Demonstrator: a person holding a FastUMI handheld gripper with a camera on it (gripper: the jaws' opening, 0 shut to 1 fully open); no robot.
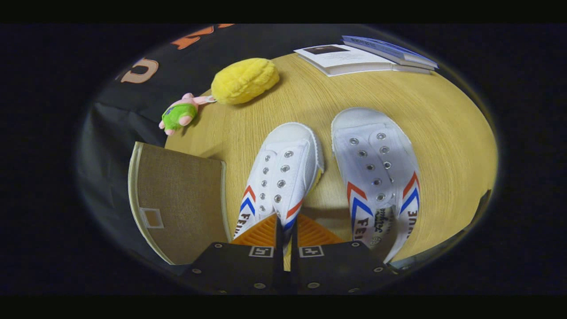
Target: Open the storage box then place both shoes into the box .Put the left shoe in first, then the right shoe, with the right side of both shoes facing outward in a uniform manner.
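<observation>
Observed: the gripper [287, 230] has its jaws drawn nearly together, with only a thin slot left between the fingers. The side wall of the left shoe [283, 173] sits in that slot at the collar, and both fingers appear to press on it. The grip on the thin upper edge, not across the sole, is judged deliberate: it is the one part narrow enough for the jaws to close on.

The left shoe runs forward from the jaws, toe pointing away. It leans over toward the right shoe, and a sliver of its yellowish sole shows along that side. Whether it is clear of the bench [310, 93] or only tipped up on its edge cannot be told.

The right shoe [376, 168] lies flat on the bench, just beside the jaws on their right, toe also pointing away, parallel to the first and close to it but apart. It is untouched, consistent with the stated order of left shoe first.

The storage box [181, 199] stands just beside the jaws on their left, at the bench's edge. A brown fabric panel with a pale rim faces the camera; whether this is the opened lid or a wall cannot be told, and the interior is hidden.

Well beyond the jaws lie a yellow plush [245, 81], a small pink and green toy [179, 114] and two books [367, 55], all off the short path from shoe to box.

Judgement: the first shoe is in hand and not yet boxed.
</observation>
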